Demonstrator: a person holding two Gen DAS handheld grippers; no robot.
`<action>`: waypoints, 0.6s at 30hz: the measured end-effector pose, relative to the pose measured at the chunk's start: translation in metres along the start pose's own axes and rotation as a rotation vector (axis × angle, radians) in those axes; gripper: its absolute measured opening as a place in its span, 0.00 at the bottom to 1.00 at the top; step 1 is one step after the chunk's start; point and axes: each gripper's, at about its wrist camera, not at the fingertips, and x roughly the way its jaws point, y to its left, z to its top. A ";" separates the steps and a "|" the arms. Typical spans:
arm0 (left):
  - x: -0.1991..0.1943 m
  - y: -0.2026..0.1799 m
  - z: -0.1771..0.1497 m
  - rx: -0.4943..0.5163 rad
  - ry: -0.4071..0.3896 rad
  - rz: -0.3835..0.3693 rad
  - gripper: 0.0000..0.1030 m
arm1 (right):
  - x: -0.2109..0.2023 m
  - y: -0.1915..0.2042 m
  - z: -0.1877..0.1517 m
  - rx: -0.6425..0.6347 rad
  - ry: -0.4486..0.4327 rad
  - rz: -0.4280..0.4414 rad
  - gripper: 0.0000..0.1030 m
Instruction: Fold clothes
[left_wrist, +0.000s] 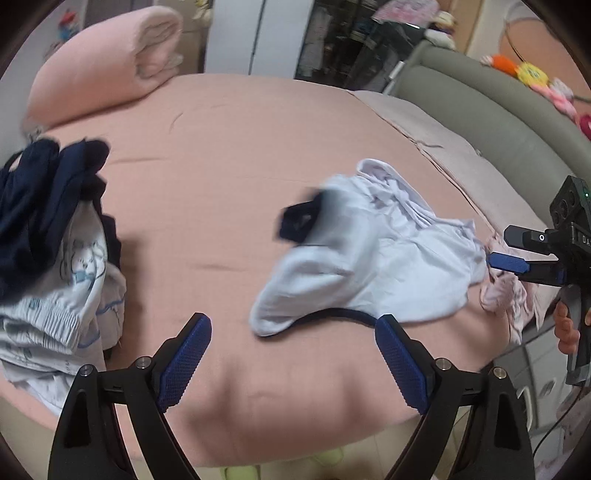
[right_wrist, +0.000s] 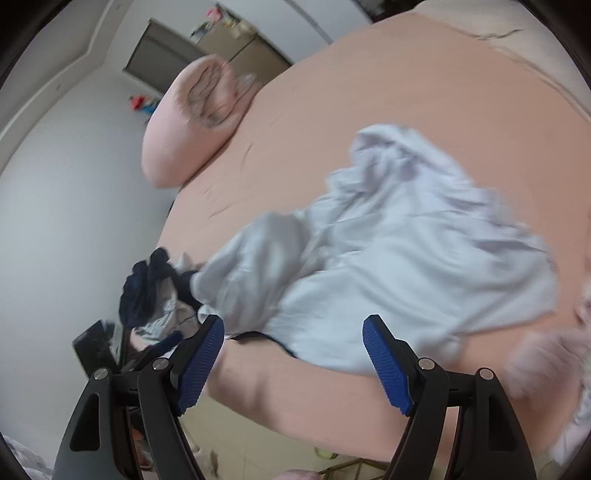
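While both my claws, left claw (left_wrist: 293, 354) and right claw (right_wrist: 293, 360), stood spread and empty, I saw a soft crumpled pale-blue shirt (left_wrist: 373, 266) at twelve o'clock on the smooth pink bed (left_wrist: 229, 147).

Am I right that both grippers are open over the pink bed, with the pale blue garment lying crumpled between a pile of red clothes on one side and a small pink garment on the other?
Nearly: the pile of clothes is dark navy and white, not red, as the left wrist view shows. The rest holds: the left gripper and right gripper are open over the pink bed, with the pale blue garment crumpled beside the small pink garment.
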 end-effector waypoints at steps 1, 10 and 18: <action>-0.001 -0.004 -0.002 0.016 -0.001 0.007 0.88 | -0.007 -0.007 -0.004 0.019 -0.019 -0.002 0.75; 0.005 -0.039 0.001 0.171 -0.034 0.089 0.88 | -0.035 -0.029 -0.036 0.028 -0.073 -0.073 0.75; 0.034 -0.039 -0.012 0.296 0.018 0.165 0.88 | -0.007 -0.027 -0.049 -0.048 -0.047 -0.132 0.75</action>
